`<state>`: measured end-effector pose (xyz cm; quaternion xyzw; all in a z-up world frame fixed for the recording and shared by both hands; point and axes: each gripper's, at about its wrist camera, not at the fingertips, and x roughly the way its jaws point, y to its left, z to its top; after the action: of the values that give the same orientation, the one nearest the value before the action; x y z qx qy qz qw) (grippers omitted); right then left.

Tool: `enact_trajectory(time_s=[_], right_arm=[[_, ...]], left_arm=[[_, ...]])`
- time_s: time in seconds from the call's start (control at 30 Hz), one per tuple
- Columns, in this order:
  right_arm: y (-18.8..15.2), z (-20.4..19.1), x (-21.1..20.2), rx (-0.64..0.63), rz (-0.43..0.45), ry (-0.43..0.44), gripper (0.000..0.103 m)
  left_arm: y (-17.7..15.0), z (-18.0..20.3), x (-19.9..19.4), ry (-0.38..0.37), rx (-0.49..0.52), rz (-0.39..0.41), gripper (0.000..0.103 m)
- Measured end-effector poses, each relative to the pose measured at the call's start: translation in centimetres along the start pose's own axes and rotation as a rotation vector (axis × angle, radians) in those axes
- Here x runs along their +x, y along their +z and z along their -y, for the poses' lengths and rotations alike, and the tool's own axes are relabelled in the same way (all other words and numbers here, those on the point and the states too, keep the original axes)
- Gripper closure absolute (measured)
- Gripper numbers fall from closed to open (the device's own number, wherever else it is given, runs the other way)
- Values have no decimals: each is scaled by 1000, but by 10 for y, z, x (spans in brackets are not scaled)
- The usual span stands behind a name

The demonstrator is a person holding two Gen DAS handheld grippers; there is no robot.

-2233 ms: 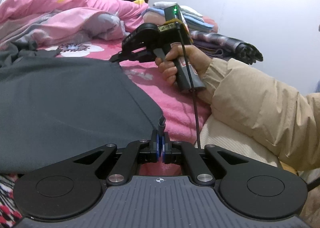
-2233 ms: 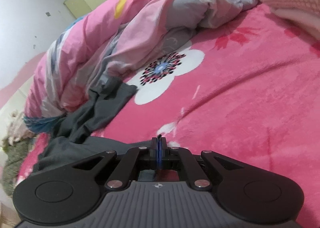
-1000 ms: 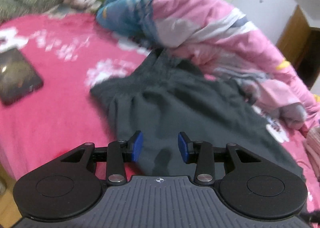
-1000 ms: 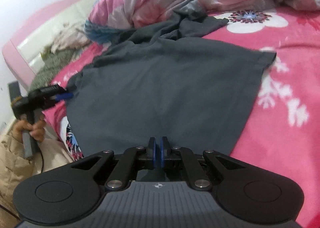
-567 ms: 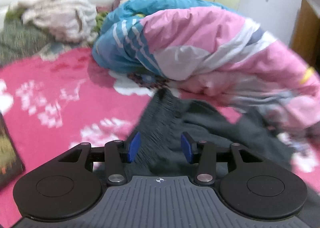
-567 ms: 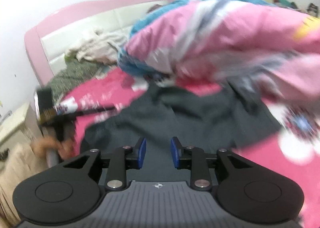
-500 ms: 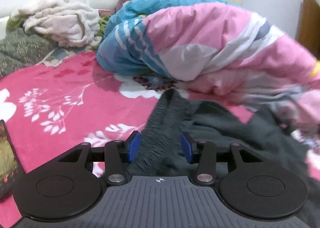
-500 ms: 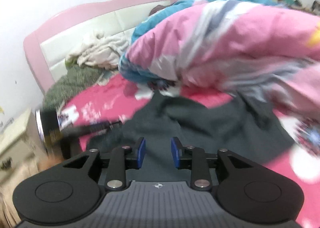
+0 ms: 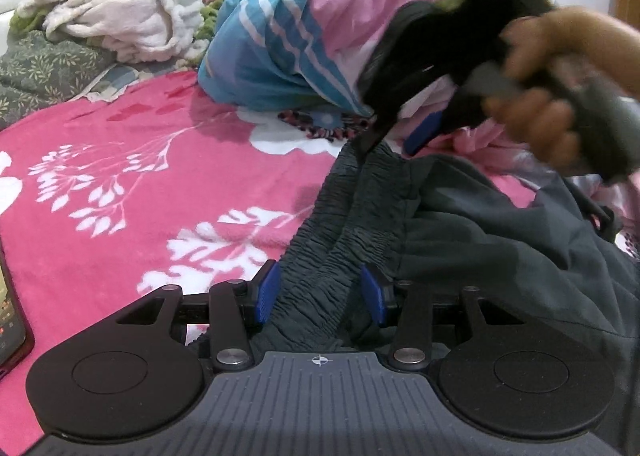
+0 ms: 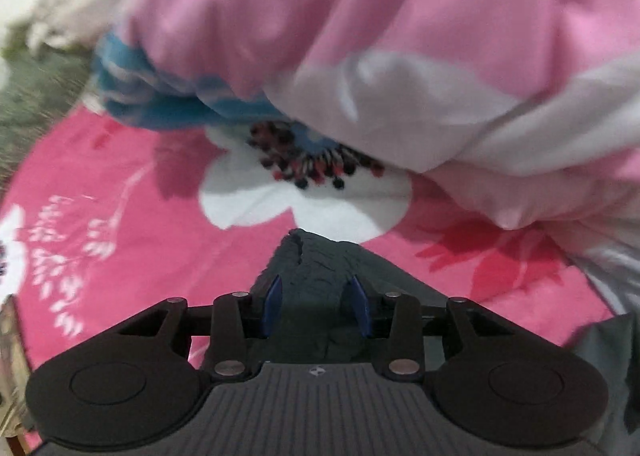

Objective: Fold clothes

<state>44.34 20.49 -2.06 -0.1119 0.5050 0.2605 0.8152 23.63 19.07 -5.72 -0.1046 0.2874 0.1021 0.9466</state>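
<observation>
A dark grey garment (image 9: 460, 240) lies on the pink floral bed, its gathered elastic waistband (image 9: 344, 224) running away from me. My left gripper (image 9: 320, 292) is open, its blue pads on either side of the near end of the waistband. My right gripper (image 9: 400, 136) is blurred in the left wrist view, held in a hand over the far end of the waistband. In the right wrist view it (image 10: 316, 306) is open, with the waistband's far end (image 10: 312, 268) between its pads.
A bunched pink, blue and white duvet (image 9: 320, 32) lies just beyond the garment and fills the right wrist view (image 10: 400, 36). A white towel (image 9: 120, 20) and a green blanket (image 9: 36, 72) lie at the back left. A phone (image 9: 10, 320) lies at the left edge.
Both grippers let go of the spread garment, opened and swung to its waistband. In the last half second the right gripper moved in to the far end of the waistband; the left stayed open.
</observation>
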Motion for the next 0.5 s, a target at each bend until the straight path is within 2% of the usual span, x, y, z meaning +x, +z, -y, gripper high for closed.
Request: enact_trajectory(time_s=[0.2,0.37,0.5], right_arm=[[2,-8,21,-28,-13,-84,66],[-4,-12,21,-63,2,-113,90],[-1,-19,9,-72,41,-97,94]], left_arm=[[-3,-2,0,-3,5,3,59],[-3,0,0,12,18,6,59],[-3,0,0,28,27,8,59]])
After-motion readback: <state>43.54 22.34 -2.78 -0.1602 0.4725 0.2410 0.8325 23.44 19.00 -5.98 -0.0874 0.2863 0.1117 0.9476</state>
